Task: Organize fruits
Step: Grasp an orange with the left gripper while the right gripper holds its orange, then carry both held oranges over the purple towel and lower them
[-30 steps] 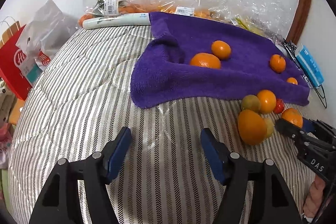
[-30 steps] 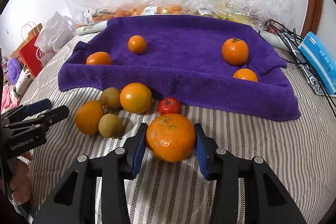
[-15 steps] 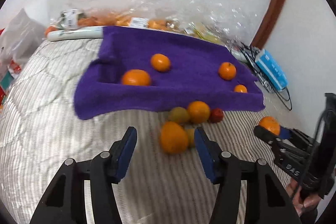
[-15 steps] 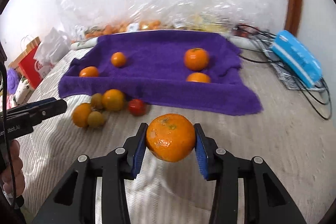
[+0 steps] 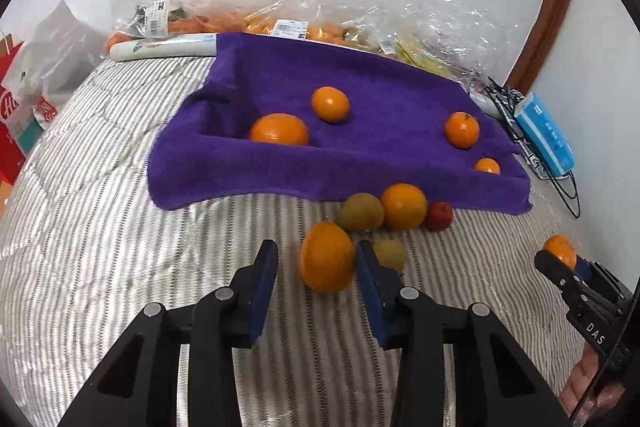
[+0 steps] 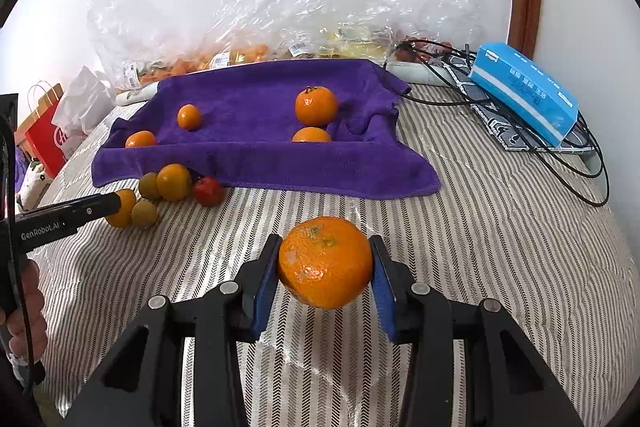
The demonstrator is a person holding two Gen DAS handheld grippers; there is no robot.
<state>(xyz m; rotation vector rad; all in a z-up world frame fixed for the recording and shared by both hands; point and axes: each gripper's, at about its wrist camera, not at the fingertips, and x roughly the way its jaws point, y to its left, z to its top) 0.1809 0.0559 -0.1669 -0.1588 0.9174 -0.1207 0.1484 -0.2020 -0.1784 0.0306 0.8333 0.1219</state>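
Note:
My right gripper [image 6: 325, 263] is shut on a large orange [image 6: 325, 262] and holds it above the striped bedcover, in front of the purple towel [image 6: 256, 147]. The towel carries several oranges [image 6: 316, 105]. My left gripper [image 5: 317, 263] is open, its pads on either side of an orange [image 5: 327, 257] that lies on the bedcover; the right pad is close to it. Behind that orange lie two green-brown fruits [image 5: 363, 211], another orange [image 5: 404, 206] and a small red fruit [image 5: 439, 215]. The right gripper [image 5: 560, 259] also shows in the left wrist view.
Clear plastic bags of fruit [image 5: 304, 23] lie behind the towel against the wall. A blue tissue pack [image 6: 524, 93] and black cables [image 6: 576, 167] lie at the right. A red paper bag [image 6: 44, 131] stands off the bed's left edge.
My left gripper has moved right and forward until its pads straddle the loose orange. My right gripper has lifted its orange and drawn back to the right, away from the fruit cluster.

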